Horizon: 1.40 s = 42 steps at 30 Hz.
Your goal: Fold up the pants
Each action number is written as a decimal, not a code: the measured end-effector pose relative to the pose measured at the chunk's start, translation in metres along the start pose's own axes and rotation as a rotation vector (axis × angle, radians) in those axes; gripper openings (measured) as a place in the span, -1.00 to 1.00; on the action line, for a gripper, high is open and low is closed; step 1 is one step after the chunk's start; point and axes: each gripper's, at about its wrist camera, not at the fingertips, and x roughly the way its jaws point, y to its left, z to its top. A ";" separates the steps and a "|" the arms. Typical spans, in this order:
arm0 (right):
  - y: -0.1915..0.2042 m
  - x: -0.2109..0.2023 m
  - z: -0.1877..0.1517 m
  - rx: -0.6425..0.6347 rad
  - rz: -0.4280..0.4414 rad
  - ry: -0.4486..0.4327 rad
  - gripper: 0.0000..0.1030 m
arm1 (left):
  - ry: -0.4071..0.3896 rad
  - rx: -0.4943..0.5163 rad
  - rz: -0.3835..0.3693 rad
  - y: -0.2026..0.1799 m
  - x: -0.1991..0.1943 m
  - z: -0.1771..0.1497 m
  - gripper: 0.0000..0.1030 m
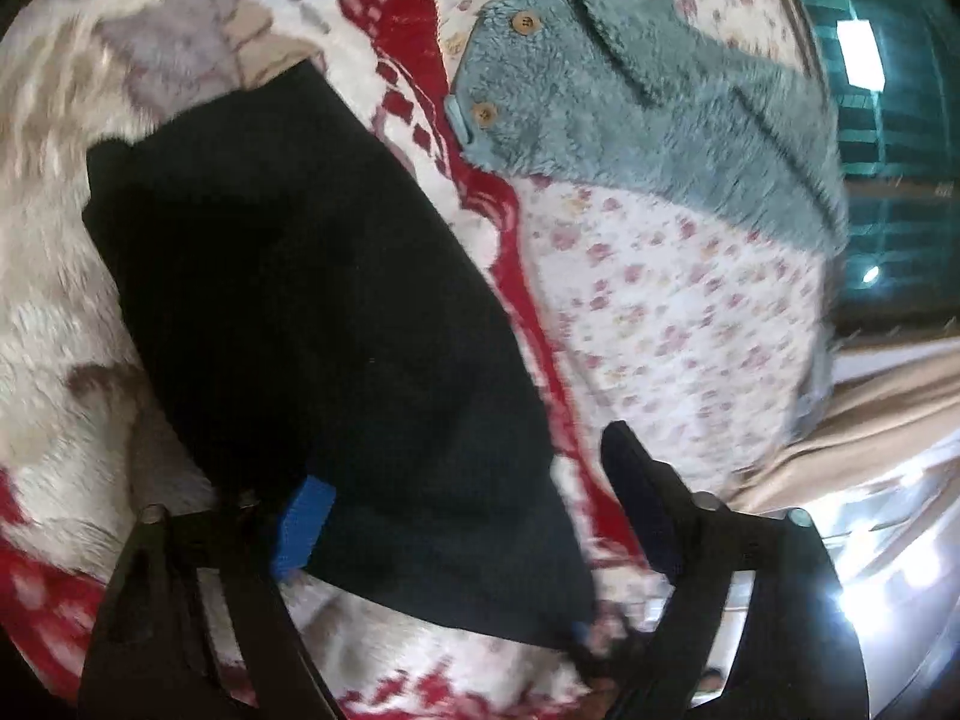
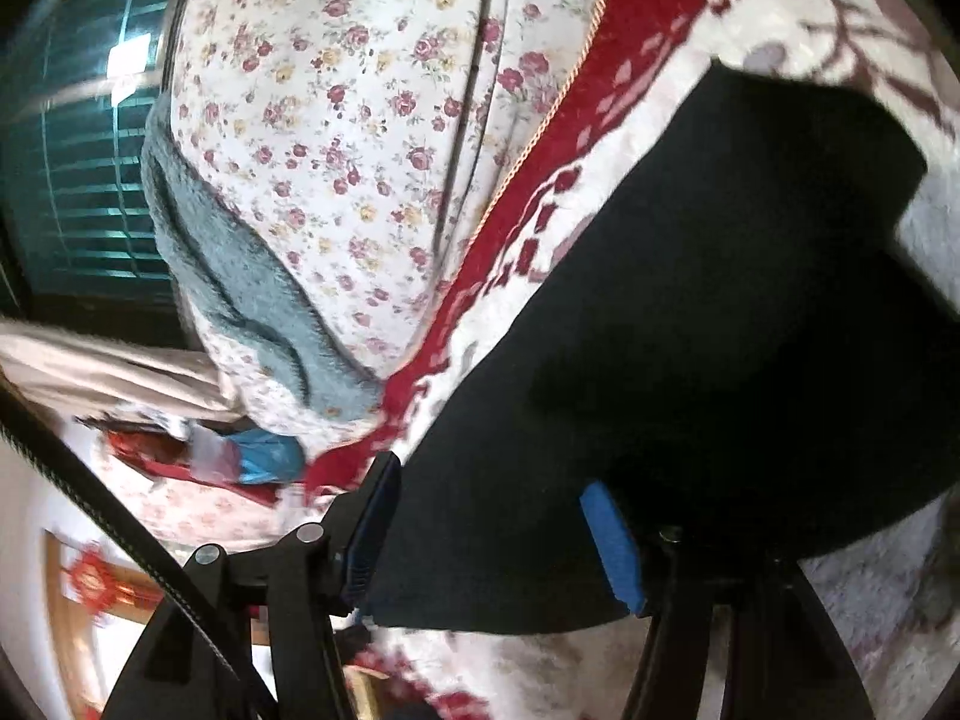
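Pants of dark, near-black fabric lie spread on a white plush blanket with a red pattern, and both wrist cameras look down on them from close above. In the left wrist view the cloth runs from the upper left down toward the lower right, its near edge ending just in front of the fingers. The left gripper stands with its 2 fingers wide apart: the blue-padded finger sits at the pants' near left edge and partly under the cloth's outline, while the other finger is off the fabric, over the blanket's red border. Nothing is pinched between them.

From the right wrist, the pants fill the right half of the view. The right gripper is also spread — one finger at the cloth's left corner, the blue-padded one over the dark fabric, with the near hem lying across the gap between them. Whether the pads touch the cloth I cannot tell.

Beside the blanket lies a floral sheet, and on it a fluffy blue-grey garment with wooden buttons, well apart from the pants. A teal shuttered window shows beyond the bed's edge.
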 end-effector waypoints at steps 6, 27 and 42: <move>0.020 0.018 -0.003 -0.177 -0.183 0.027 -0.33 | -0.066 0.292 0.373 -0.027 0.014 -0.015 -0.50; 0.091 0.062 0.129 -0.212 -0.258 0.013 0.11 | -0.020 0.461 0.594 -0.126 0.118 0.118 -0.79; 0.046 -0.038 0.027 -0.424 -0.287 -0.148 0.11 | -0.167 0.520 0.420 -0.081 0.008 0.078 -0.68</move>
